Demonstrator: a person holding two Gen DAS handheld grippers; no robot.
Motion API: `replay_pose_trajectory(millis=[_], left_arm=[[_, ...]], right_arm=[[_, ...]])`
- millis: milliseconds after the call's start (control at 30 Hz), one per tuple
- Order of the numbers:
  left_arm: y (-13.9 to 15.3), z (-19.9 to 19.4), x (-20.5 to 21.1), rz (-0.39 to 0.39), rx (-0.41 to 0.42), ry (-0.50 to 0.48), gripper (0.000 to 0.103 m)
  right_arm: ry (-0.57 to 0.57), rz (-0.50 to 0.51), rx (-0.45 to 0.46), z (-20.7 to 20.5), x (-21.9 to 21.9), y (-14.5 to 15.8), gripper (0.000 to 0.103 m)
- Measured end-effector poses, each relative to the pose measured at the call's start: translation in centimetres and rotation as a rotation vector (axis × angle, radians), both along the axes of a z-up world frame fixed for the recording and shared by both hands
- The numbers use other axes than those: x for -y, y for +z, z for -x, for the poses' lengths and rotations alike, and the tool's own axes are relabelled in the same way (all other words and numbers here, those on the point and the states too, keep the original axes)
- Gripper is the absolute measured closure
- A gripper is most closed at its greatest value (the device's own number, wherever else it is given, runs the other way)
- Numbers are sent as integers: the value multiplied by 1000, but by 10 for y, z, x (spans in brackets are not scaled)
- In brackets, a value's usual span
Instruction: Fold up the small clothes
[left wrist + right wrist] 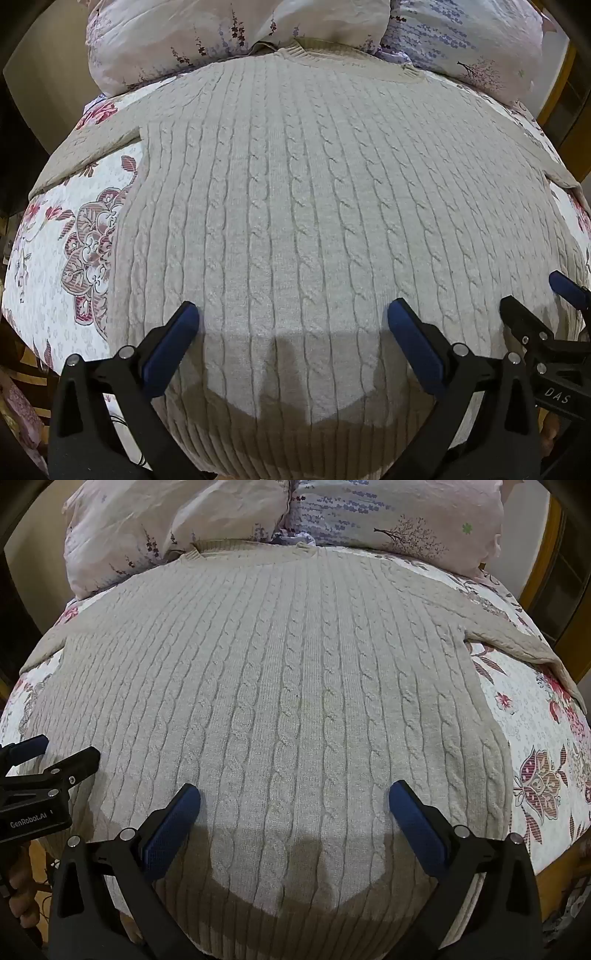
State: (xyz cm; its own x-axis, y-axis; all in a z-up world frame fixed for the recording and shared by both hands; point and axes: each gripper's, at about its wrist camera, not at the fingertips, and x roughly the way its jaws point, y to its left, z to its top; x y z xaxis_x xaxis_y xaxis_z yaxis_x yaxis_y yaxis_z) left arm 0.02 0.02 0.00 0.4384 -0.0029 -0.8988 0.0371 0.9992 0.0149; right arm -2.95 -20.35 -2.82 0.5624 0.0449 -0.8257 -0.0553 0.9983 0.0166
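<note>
A cream cable-knit sweater point(295, 206) lies spread flat on a floral bed cover, collar far, hem near; it also fills the right wrist view point(280, 701). One sleeve point(92, 147) runs off to the left, the other sleeve point(517, 635) to the right. My left gripper point(293, 317) is open and empty just above the hem, left of centre. My right gripper point(294, 797) is open and empty just above the hem, right of centre. Each shows at the edge of the other's view: the right gripper point(535, 299), the left gripper point(62, 753).
The floral bed cover point(66, 229) shows on both sides of the sweater point(535, 746). Two pillows point(236, 33) point(399, 517) lie at the far end, touching the collar. A wooden bed frame point(543, 546) stands at the far right.
</note>
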Motion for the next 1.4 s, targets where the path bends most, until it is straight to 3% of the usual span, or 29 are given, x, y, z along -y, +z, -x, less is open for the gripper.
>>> replay_pose_trajectory(millis=[1400], left_arm=[[0, 0, 0, -2, 4, 0, 2]], right_arm=[[8, 2, 5, 1, -3, 6, 1]])
